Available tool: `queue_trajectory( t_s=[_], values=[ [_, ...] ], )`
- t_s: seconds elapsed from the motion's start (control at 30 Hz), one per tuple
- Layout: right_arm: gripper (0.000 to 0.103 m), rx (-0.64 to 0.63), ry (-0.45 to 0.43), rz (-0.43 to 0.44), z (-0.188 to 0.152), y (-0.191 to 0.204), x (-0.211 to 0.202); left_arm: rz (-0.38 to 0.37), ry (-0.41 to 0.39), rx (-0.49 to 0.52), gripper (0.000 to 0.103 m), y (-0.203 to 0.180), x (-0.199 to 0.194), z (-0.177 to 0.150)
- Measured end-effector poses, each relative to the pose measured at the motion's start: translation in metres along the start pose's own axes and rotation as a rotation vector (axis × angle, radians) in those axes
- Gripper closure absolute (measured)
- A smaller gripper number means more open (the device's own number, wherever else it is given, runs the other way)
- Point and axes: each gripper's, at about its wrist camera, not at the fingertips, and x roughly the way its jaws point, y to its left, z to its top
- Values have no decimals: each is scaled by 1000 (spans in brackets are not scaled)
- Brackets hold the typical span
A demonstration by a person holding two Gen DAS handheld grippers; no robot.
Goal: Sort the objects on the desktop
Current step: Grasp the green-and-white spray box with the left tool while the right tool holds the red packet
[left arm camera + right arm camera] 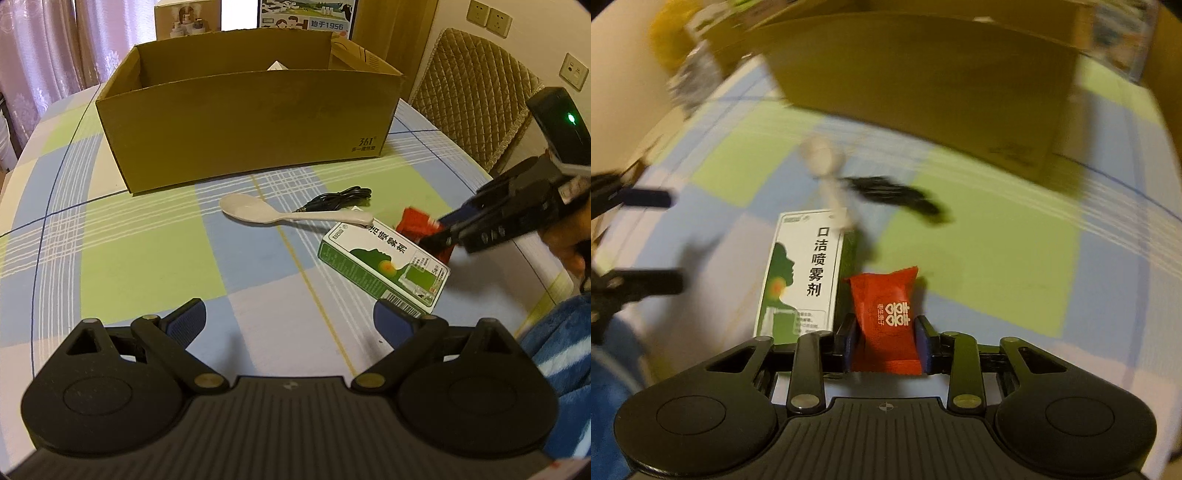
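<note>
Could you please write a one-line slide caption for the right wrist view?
Right gripper holds a red candy packet beside the green spray box.

Matt cardboard box [251, 122], glossy plastic spoon [258, 213]

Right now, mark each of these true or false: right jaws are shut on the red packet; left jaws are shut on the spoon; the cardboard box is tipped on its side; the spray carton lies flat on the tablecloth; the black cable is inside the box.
1. The right gripper has its jaws shut on the red packet. True.
2. The left gripper is shut on the white spoon. False: its jaws are open and empty.
3. The cardboard box is tipped over. False: it stands upright, open at the top.
4. The green spray carton lies flat on the tablecloth. True.
5. The black cable is in the box. False: it lies beside the spoon.
</note>
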Motion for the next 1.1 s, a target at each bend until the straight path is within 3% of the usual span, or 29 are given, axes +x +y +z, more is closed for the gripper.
queue_trajectory(
  t_s=[0.13, 0.3, 0.47, 0.57, 0.77, 1.0, 1.1],
  values=[
    [74, -117, 28, 45, 4, 28, 9, 10, 6, -4, 8, 4, 0, -1],
    [74, -57, 32, 13, 7, 12, 5, -1, 23, -8, 8, 7, 2, -4],
    [74, -33, 47, -22, 2, -4, -3, -119, 32, 97, 8, -1, 13, 2],
    [74, -15, 40, -37, 2, -11, -5, -138, 89, 162, 7, -7, 19, 6],
    [74, -3, 23, -34, -1, -15, -8, -228, 131, 85, 7, -15, 33, 12],
    [74, 51, -4, -57, -9, -28, -16, -217, 74, 47, 6, -33, 53, 21],
    [74, 66, -9, -59, -14, -33, -19, -136, 79, 40, 6, -36, 50, 24]
  ],
)
